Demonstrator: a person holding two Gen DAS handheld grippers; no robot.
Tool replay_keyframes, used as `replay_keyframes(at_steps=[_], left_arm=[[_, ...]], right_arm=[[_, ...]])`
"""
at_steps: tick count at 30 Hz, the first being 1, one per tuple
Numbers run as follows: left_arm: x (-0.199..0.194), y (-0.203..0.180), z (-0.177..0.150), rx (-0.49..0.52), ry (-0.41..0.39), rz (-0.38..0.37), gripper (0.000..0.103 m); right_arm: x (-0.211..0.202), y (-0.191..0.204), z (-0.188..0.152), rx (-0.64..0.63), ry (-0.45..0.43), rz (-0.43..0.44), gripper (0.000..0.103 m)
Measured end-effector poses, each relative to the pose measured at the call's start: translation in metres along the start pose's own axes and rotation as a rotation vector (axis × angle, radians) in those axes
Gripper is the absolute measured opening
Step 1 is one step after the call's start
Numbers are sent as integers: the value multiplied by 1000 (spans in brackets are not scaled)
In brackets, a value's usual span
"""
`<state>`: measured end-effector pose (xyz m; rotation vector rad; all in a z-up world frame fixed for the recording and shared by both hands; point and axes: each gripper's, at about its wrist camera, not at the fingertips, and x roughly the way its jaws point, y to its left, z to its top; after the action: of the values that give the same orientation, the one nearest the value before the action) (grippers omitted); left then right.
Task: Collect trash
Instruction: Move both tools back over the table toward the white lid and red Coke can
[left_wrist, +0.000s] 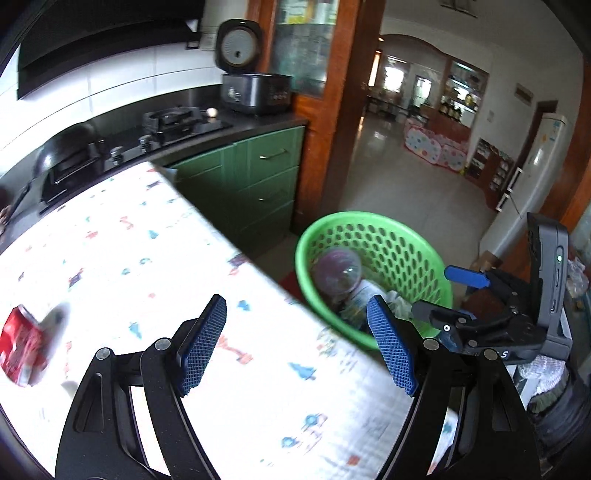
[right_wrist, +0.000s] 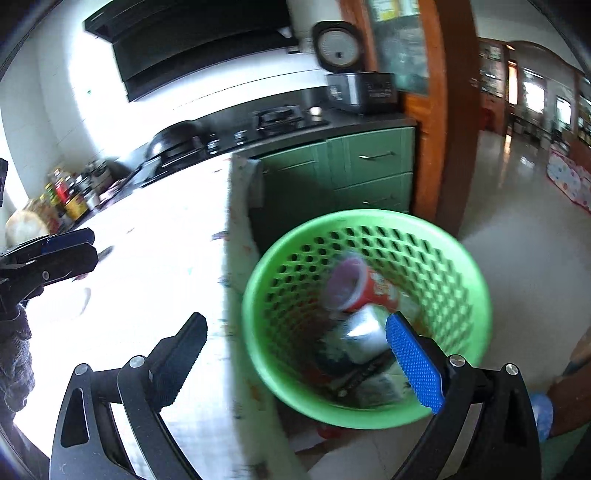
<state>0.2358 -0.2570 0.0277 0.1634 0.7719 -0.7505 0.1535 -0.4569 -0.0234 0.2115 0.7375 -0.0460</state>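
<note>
Left tool (left_wrist: 295, 343) open-jawed, crushed red can (left_wrist: 20, 345), trash-filled green basket (right_wrist: 476, 291)

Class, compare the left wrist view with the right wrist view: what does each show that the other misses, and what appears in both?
Only the left wrist view shows the red can lying on the table and the white fridge in the far room. Only the right wrist view shows the bottles on the counter and the red label on the cup in the basket. Both show the basket, stove, rice cooker, green cabinets and both open tongs.
</note>
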Motion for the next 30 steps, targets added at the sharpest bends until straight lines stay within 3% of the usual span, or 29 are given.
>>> replay_keyframes(at_steps=[17, 30], left_arm=[[-118, 155, -81, -233, -64, 249, 78], [-168, 225, -137, -362, -78, 361, 78]], right_arm=[[26, 165, 7, -251, 47, 194, 94], [64, 284, -7, -450, 134, 346, 94]])
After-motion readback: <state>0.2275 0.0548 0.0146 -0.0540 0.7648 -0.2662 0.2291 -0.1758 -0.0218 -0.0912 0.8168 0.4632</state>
